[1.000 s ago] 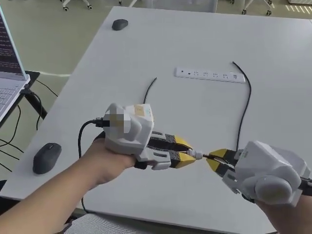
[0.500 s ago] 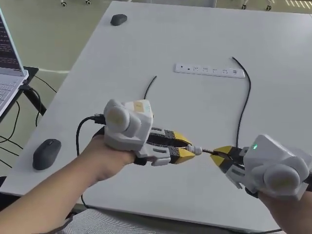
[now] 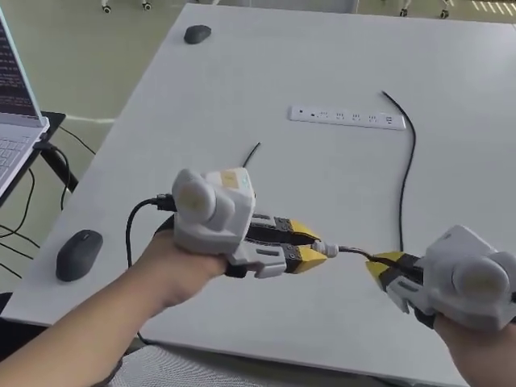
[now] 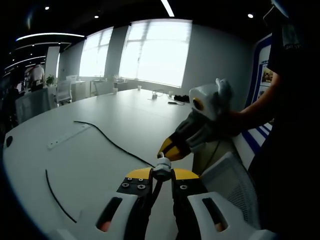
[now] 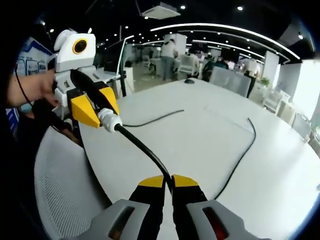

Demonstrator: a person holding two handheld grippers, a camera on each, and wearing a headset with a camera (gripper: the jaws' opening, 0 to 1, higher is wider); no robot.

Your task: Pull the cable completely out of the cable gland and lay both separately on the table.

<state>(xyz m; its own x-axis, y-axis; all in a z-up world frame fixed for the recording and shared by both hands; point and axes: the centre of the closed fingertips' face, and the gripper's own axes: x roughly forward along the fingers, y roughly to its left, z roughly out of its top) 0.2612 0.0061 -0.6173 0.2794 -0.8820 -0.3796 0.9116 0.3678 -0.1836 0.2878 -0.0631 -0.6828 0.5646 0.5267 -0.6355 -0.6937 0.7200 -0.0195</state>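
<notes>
A small white cable gland (image 3: 326,249) is pinched at the yellow tips of my left gripper (image 3: 316,251), which is shut on it above the table's near edge. A black cable (image 3: 355,252) leaves the gland and runs right into my right gripper (image 3: 379,263), shut on it a short way off. Beyond that the cable (image 3: 407,161) trails back across the white table (image 3: 242,89). In the left gripper view the gland (image 4: 162,168) sits between my jaws (image 4: 162,175). The right gripper view shows the cable (image 5: 142,147) stretching from my jaws (image 5: 168,181) to the gland (image 5: 109,119).
A white power strip (image 3: 347,118) lies mid-table, with a short loose black cable (image 3: 251,153) to its left. A dark mouse (image 3: 78,254) rests near the left edge, another (image 3: 197,34) at the far corner. A laptop (image 3: 16,121) stands off the table's left side.
My right gripper has drawn away to the right and slightly down, so a longer stretch of black cable shows between it and the gland. The left gripper has held about still.
</notes>
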